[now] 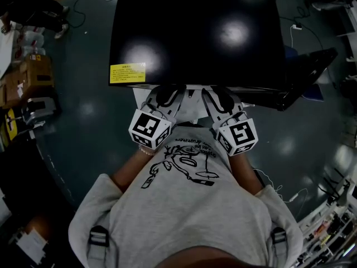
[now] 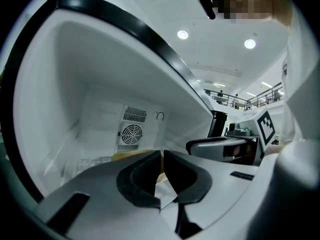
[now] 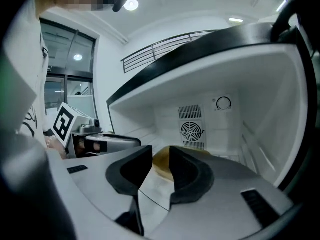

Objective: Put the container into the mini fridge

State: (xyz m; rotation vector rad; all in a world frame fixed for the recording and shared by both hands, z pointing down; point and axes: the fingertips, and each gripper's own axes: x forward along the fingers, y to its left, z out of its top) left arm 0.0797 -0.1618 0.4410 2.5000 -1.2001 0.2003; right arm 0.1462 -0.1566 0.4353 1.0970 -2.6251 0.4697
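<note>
The black mini fridge point(image 1: 195, 32) stands open in front of me, its door point(image 1: 309, 71) swung out to the right. Both grippers reach into its white inside, side by side. A yellowish container point(image 2: 131, 155) lies low on the fridge floor just beyond the jaws, mostly hidden behind them. My left gripper point(image 2: 162, 156) has its jaws almost together with nothing between them. My right gripper point(image 3: 161, 154) keeps a narrow gap, and the container point(image 3: 161, 163) shows through it, beyond the pads. In the head view the left gripper point(image 1: 169, 96) and right gripper point(image 1: 218, 99) disappear under the fridge's top edge.
A fan grille point(image 2: 132, 133) and a dial point(image 3: 223, 103) sit on the fridge's back wall. A yellow label point(image 1: 127, 72) marks the fridge top. Cardboard boxes point(image 1: 33, 71) stand on the dark floor at left, and cables and racks point(image 1: 329, 222) lie at lower right.
</note>
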